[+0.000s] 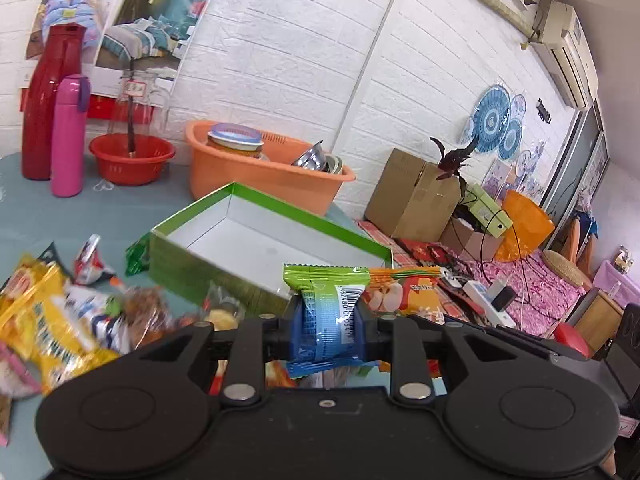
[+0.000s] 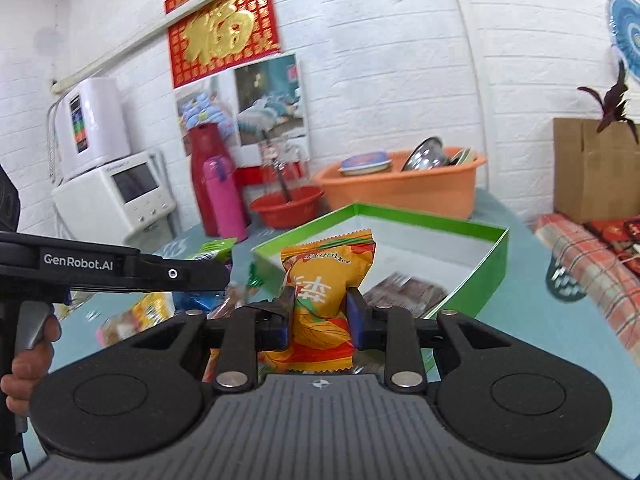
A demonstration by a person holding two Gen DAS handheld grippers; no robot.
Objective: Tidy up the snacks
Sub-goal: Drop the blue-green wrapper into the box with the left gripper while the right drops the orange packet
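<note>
My left gripper (image 1: 328, 320) is shut on a green and blue snack packet (image 1: 324, 280), held upright above the blue-grey table. My right gripper (image 2: 320, 312) is shut on an orange snack packet (image 2: 328, 264), which also shows in the left wrist view as the orange packet (image 1: 404, 292) just to the right. An open green box (image 1: 192, 216) with a white inside stands just beyond both grippers. In the right wrist view the green box (image 2: 420, 220) holds a brown packet (image 2: 408, 288). The left gripper (image 2: 200, 274) reaches in from the left there.
A pile of loose snack packets (image 1: 52, 312) lies left of the box. Behind stand an orange basin (image 1: 260, 176) of dishes, a red bowl (image 1: 132, 156), a pink bottle (image 1: 68, 136) and a red thermos (image 1: 44, 100). A white appliance (image 2: 116, 196) stands far left. A hand (image 2: 24, 368) grips the left handle.
</note>
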